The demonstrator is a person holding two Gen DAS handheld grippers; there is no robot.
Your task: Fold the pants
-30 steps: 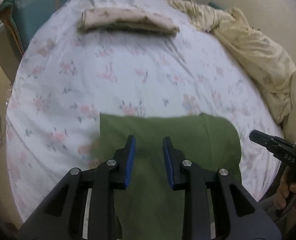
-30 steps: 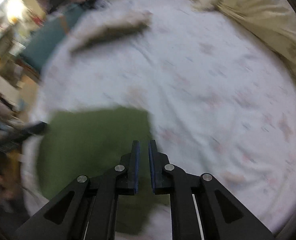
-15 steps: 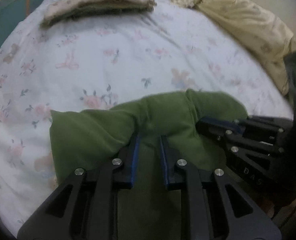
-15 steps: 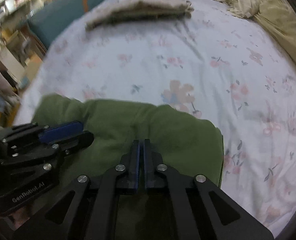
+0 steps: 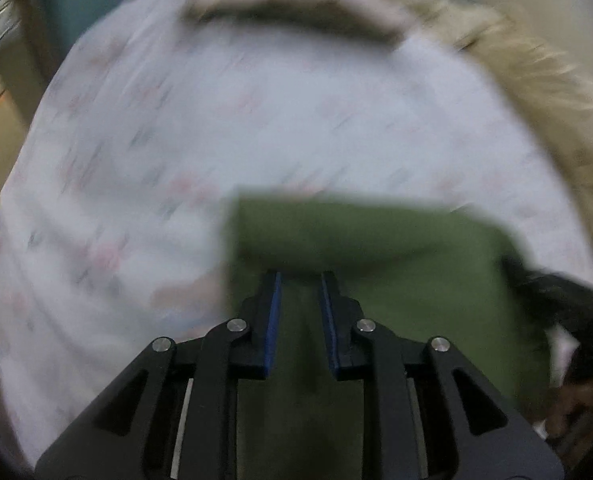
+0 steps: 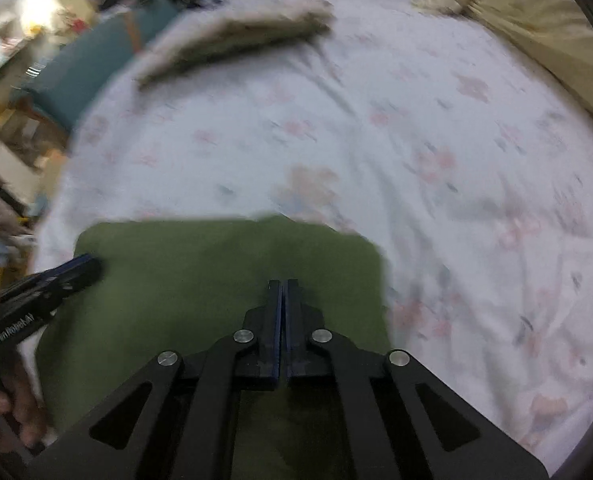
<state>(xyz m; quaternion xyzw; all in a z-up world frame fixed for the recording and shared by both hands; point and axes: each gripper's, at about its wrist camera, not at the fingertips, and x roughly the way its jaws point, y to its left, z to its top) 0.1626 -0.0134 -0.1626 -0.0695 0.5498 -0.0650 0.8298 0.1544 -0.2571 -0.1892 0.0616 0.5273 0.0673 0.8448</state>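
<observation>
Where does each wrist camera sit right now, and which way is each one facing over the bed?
Left wrist: rides the left gripper, angled down over the green pants on the floral bedsheet; the blurred right gripper shows at the right edge.
Right wrist: rides the right gripper, jaws closed, angled down on the pants' right side; the left gripper and a hand show at left.
Shared: pants, bedsheet, the folded beige cloth and the rumpled cream blanket beyond.

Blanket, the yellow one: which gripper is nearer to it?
Right. The right gripper is over the side of the pants that faces the blanket; the left gripper is at their opposite side, farther from it.
</observation>
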